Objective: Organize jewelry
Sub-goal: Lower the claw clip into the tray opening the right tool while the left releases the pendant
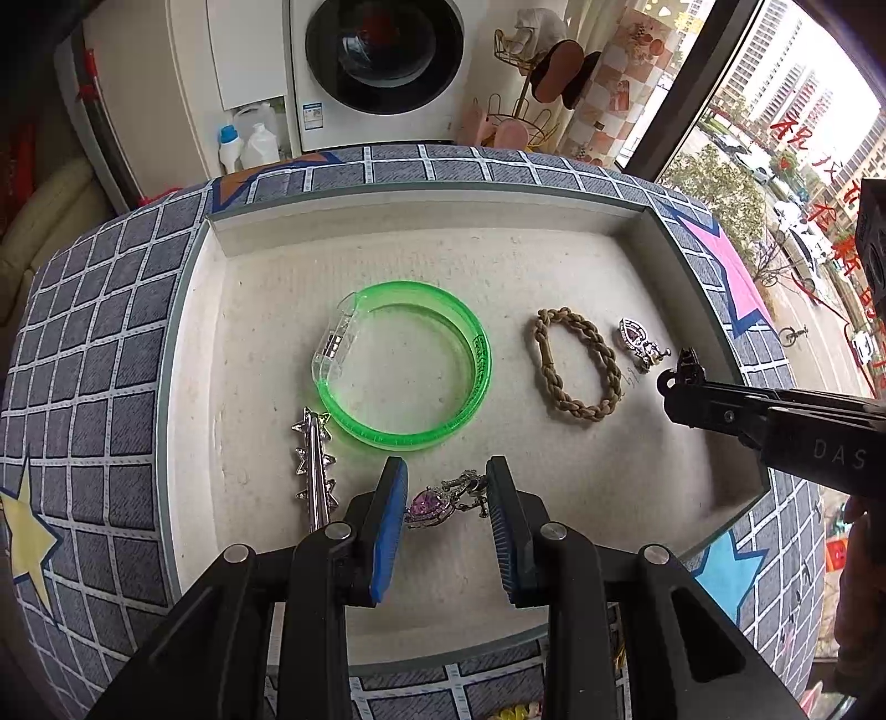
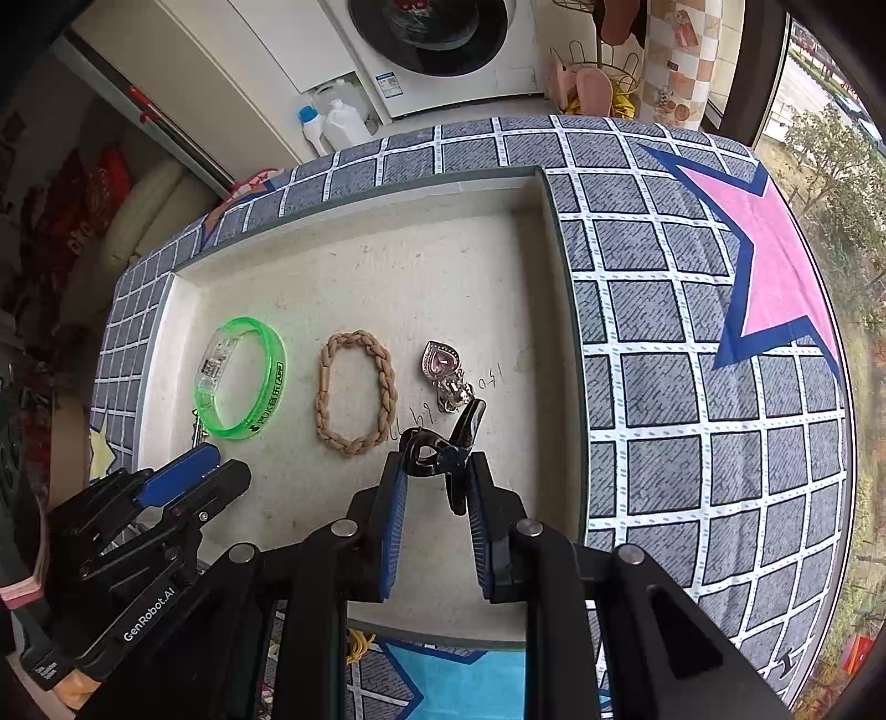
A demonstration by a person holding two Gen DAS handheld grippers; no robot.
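A black hair clip (image 2: 448,448) is clamped between the right tongs (image 2: 437,471), its long axis pointed forward toward the heart pendant (image 2: 440,360) in the tray (image 2: 354,221). The left tongs (image 1: 446,498) are held apart around a purple heart pendant (image 1: 429,507). A beige braided bracelet (image 2: 354,387) is laid lengthwise, away from the cameras, beside a green bangle (image 2: 241,376).

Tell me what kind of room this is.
Probably a home laundry corner or enclosed balcony: a washer with detergent bottles beside it, a big window over a street, and a cloth-covered table.
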